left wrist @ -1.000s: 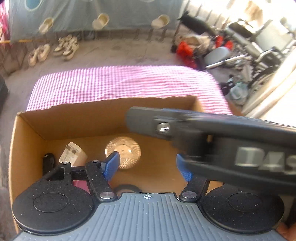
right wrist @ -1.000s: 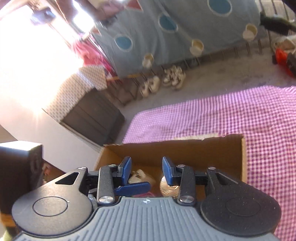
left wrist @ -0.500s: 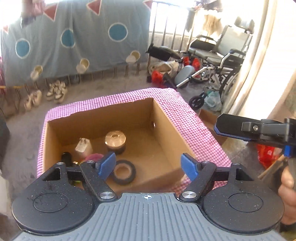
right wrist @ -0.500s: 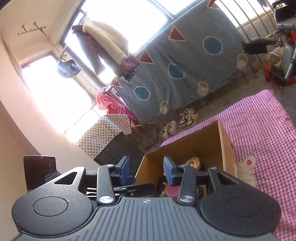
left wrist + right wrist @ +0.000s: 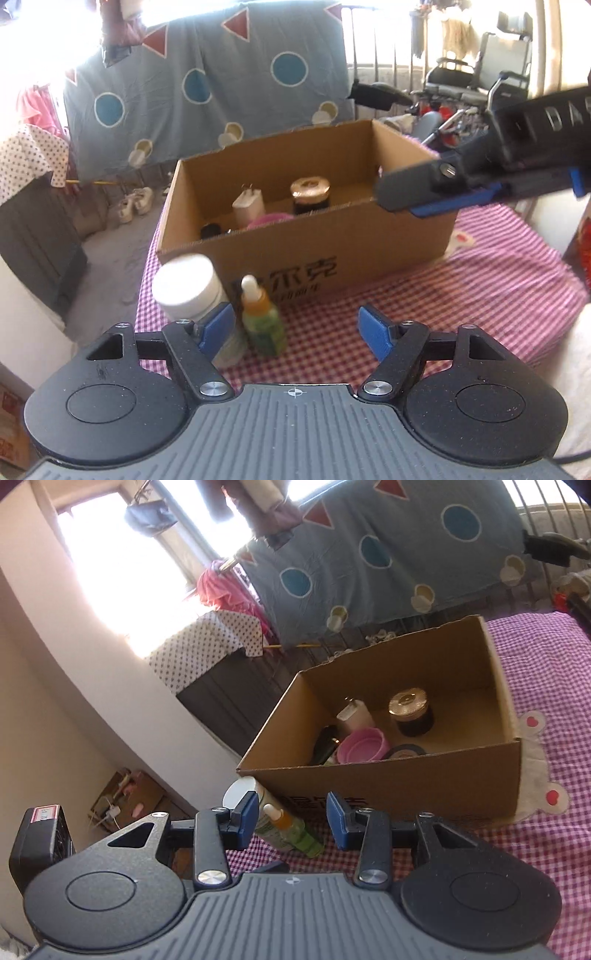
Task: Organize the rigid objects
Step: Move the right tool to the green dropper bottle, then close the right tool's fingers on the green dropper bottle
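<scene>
A cardboard box (image 5: 332,258) (image 5: 406,786) stands on the pink checked tablecloth (image 5: 480,295). Inside are a gold-lidded dark jar (image 5: 309,195) (image 5: 410,712), a white plug adapter (image 5: 248,206), a pink bowl (image 5: 362,749), a tape roll (image 5: 404,752) and a dark item. In front of the box stand a white-capped jar (image 5: 188,291) and a small green dropper bottle (image 5: 260,317) (image 5: 291,829). My left gripper (image 5: 295,328) is open and empty, just before the bottle. My right gripper (image 5: 291,818) is open, its fingers either side of the bottle's line; it also shows in the left wrist view (image 5: 461,184).
A blue patterned cloth (image 5: 207,81) hangs behind. A wheelchair (image 5: 480,81) and clutter stand at the back right. A dark cabinet (image 5: 33,236) stands left of the table. The table's left edge is close to the white jar.
Both grippers have pulled back from above the box to the table's front. The white jar and green bottle have come into view. The right gripper has opened wider.
</scene>
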### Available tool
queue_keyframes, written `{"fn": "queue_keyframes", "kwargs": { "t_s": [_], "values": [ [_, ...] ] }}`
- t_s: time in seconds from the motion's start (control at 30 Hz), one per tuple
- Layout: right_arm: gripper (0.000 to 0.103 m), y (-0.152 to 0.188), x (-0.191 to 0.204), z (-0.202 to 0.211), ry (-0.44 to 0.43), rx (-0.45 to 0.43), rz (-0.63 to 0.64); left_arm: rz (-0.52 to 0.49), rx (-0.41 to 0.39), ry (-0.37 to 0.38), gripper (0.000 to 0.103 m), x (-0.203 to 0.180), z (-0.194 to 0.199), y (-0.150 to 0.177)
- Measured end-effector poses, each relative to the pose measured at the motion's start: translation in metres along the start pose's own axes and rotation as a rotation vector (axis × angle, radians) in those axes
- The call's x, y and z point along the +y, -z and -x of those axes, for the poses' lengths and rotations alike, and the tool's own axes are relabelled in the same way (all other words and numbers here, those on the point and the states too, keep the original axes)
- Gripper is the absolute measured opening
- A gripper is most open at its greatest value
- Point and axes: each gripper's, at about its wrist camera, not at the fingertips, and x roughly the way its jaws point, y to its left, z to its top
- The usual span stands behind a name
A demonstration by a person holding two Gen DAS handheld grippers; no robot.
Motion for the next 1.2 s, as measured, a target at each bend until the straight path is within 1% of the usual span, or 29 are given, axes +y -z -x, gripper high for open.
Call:
{"fn": "queue_keyframes", "kwargs": {
  "t_s": [0.03, 0.1, 0.17, 0.2, 0.27, 0.33, 0.4, 0.57, 0.67, 0.73, 0.9, 1.2],
  "values": [
    [0.043, -0.001, 0.007, -0.008, 0.003, 0.012, 0.026, -0.001, -0.005, -0.011, 0.071, -0.001, -0.004, 0.003],
    [0.043, -0.002, 0.022, -0.024, 0.012, 0.041, 0.084, -0.012, -0.029, -0.057, 0.071, -0.001, -0.01, 0.009],
    [0.043, -0.001, 0.036, -0.038, 0.019, 0.061, 0.144, -0.025, -0.042, -0.094, 0.064, -0.001, -0.019, 0.011],
    [0.043, 0.0, 0.042, -0.044, 0.024, 0.069, 0.173, -0.031, -0.044, -0.111, 0.062, -0.001, -0.024, 0.012],
    [0.043, 0.0, 0.048, -0.058, 0.034, 0.091, 0.209, -0.027, -0.043, -0.123, 0.057, 0.0, -0.028, 0.022],
    [0.043, 0.001, 0.05, -0.07, 0.032, 0.116, 0.231, -0.019, -0.035, -0.12, 0.053, 0.002, -0.033, 0.025],
    [0.043, 0.002, 0.052, -0.083, 0.031, 0.147, 0.244, -0.014, -0.033, -0.122, 0.047, 0.003, -0.039, 0.027],
    [0.038, 0.006, 0.055, -0.1, 0.06, 0.173, 0.285, -0.005, -0.019, -0.119, 0.04, 0.007, -0.052, 0.032],
    [0.036, 0.006, 0.054, -0.105, 0.067, 0.18, 0.293, 0.0, -0.013, -0.116, 0.04, 0.009, -0.06, 0.035],
    [0.032, 0.006, 0.053, -0.108, 0.069, 0.19, 0.292, 0.002, -0.011, -0.117, 0.04, 0.009, -0.065, 0.035],
    [0.02, 0.005, 0.047, -0.109, 0.072, 0.201, 0.273, 0.04, 0.004, -0.103, 0.034, 0.019, -0.074, 0.037],
    [0.017, 0.005, 0.046, -0.096, 0.088, 0.191, 0.265, 0.063, -0.008, -0.093, 0.031, 0.025, -0.068, 0.039]
  ]
}}
